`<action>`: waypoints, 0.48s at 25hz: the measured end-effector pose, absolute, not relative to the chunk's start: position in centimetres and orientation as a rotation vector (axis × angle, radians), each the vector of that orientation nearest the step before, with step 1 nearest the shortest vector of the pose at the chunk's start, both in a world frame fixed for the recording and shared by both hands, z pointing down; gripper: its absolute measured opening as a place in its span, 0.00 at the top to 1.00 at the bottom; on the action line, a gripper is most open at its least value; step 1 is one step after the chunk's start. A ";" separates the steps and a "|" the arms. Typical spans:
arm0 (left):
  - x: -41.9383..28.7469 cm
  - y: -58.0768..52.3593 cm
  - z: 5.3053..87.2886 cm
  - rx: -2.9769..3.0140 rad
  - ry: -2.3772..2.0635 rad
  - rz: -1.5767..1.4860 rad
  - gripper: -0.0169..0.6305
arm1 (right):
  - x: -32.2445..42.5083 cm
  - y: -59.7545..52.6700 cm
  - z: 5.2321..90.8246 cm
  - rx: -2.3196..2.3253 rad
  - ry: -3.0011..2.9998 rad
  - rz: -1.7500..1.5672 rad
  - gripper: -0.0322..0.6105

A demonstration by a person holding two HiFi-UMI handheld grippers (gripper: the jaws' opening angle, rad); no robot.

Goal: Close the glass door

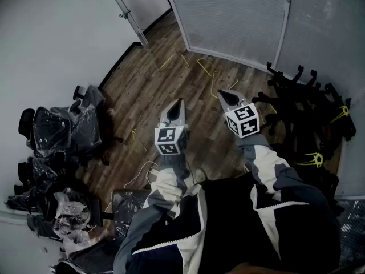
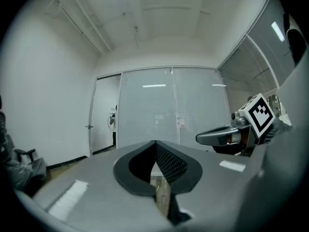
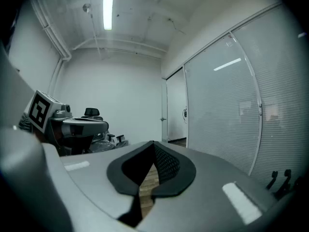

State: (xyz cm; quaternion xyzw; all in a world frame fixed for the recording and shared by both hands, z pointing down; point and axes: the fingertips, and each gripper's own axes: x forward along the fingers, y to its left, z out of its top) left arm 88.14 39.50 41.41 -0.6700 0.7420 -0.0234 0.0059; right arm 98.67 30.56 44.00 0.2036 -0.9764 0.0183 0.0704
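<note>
Two grippers out front, jaws pressed together on nothing: left gripper, right gripper. The glass door looks open, ahead and off to my left (edge upright, handle showing). It's well apart from both, and my left gripper sits nearer.

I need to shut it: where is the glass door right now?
Head view, upper left: the glass door stands swung open beside the white wall, just left of the frosted glass partition.
</note>
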 end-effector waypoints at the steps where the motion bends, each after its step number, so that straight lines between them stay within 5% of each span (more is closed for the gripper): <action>1: 88.3 39.4 41.6 -2.104 2.322 -0.079 0.97 | 98.8 30.4 44.0 0.616 -2.937 0.054 0.95; 12: 88.1 39.1 42.5 -2.102 2.343 -0.087 0.97 | 98.6 30.1 44.3 0.625 -2.930 0.047 0.95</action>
